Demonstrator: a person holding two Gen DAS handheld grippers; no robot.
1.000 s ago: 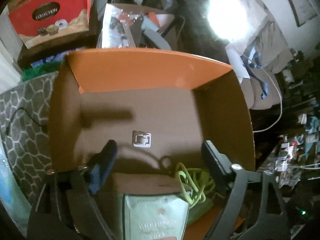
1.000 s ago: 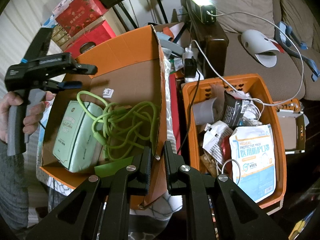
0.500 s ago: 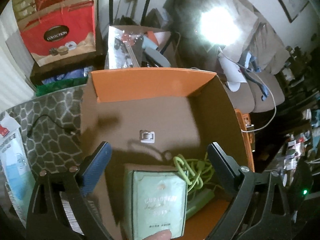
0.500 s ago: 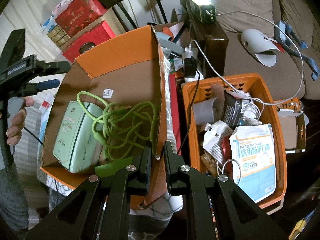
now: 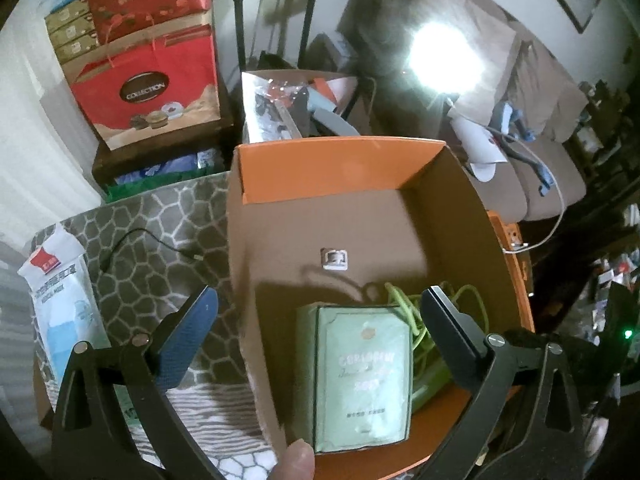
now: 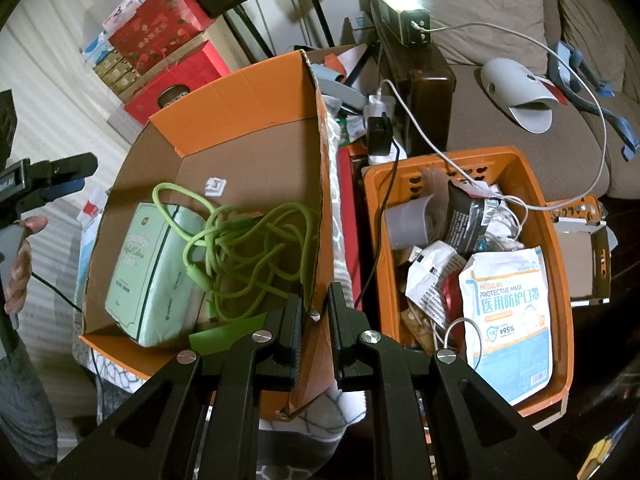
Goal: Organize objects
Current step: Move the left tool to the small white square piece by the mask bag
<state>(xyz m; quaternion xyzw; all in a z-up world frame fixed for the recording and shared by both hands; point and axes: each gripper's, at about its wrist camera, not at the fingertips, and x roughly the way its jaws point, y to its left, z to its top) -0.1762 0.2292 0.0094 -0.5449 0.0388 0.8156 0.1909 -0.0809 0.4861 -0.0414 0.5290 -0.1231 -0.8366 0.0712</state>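
An orange cardboard box (image 5: 340, 162) (image 6: 240, 100) holds a pale green tissue pack (image 5: 362, 376) (image 6: 148, 268), a tangled green cable (image 6: 248, 252) (image 5: 416, 312) and a small white clip (image 5: 334, 259) (image 6: 215, 187). My left gripper (image 5: 316, 320) is open and empty, held above the box's left wall. My right gripper (image 6: 314, 316) is shut on the box's right wall (image 6: 320, 216), one finger on each side of it.
An orange plastic basket (image 6: 560, 264) right of the box holds a mask bag (image 6: 506, 316), packets and a grey cup. A mask bag (image 5: 60, 292) and a black wire lie on the patterned cloth (image 5: 160, 232) left of the box. Red gift bags (image 5: 148, 88) stand behind.
My left gripper has pulled back and up, out of the box, and shifted left. The tissue pack stays in the box. My right gripper has not moved.
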